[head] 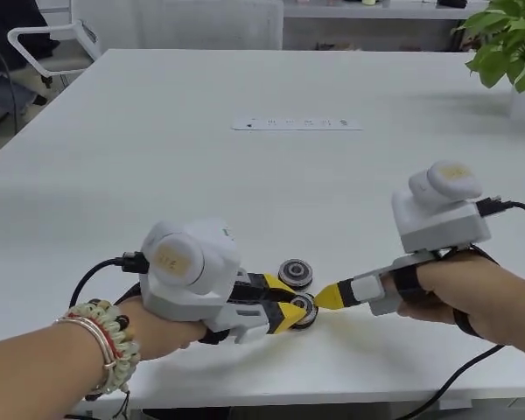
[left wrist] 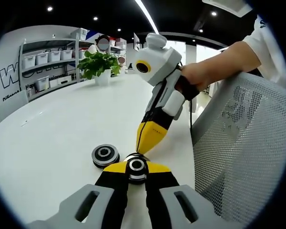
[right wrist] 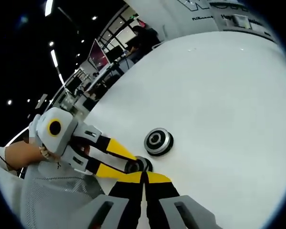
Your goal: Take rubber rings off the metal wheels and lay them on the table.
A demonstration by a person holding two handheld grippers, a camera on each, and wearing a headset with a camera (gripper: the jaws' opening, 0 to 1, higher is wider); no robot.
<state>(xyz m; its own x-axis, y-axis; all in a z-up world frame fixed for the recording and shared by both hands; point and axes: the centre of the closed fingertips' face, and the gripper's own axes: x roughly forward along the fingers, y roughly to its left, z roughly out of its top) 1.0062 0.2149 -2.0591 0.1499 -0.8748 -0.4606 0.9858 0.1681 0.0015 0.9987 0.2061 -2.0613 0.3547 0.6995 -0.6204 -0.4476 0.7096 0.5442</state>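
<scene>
White table (head: pixel 245 175) spreads out ahead of us in the head view. Near its front edge the left gripper (head: pixel 296 308) has its yellow-tipped jaws clamped on either side of a small metal wheel (head: pixel 304 310), which sits low on the tabletop. From the right, the right gripper (head: pixel 320 298) reaches in with its jaws pressed together, and their yellow point meets the right side of that wheel. A second wheel (head: pixel 295 273), dark-rimmed, lies flat just beyond the held one, apart from both grippers. A flat socket panel (head: pixel 297 123) is set into the table farther off, and a green plant (head: pixel 507 39) stands at the far right.

Looking along the left gripper (left wrist: pixel 137 169), we see its jaws closed snugly around the metal wheel (left wrist: pixel 137 165). The right gripper (left wrist: pixel 143 149) comes down from beyond, its closed tip touching the wheel's far rim. The second wheel (left wrist: pixel 105 155) rests on the table (left wrist: pixel 47 143) just left of it. A mesh chair back (left wrist: pixel 238 143) stands on the right.

Looking along the right gripper (right wrist: pixel 143 175), we see its jaws shut with barely a slit between them, right against the metal wheel (right wrist: pixel 140 164). We cannot tell whether they pinch the wheel's rubber. The left gripper (right wrist: pixel 135 166) holds that wheel from the left. The second wheel (right wrist: pixel 158 141) lies just beyond on the table (right wrist: pixel 229 119).
</scene>
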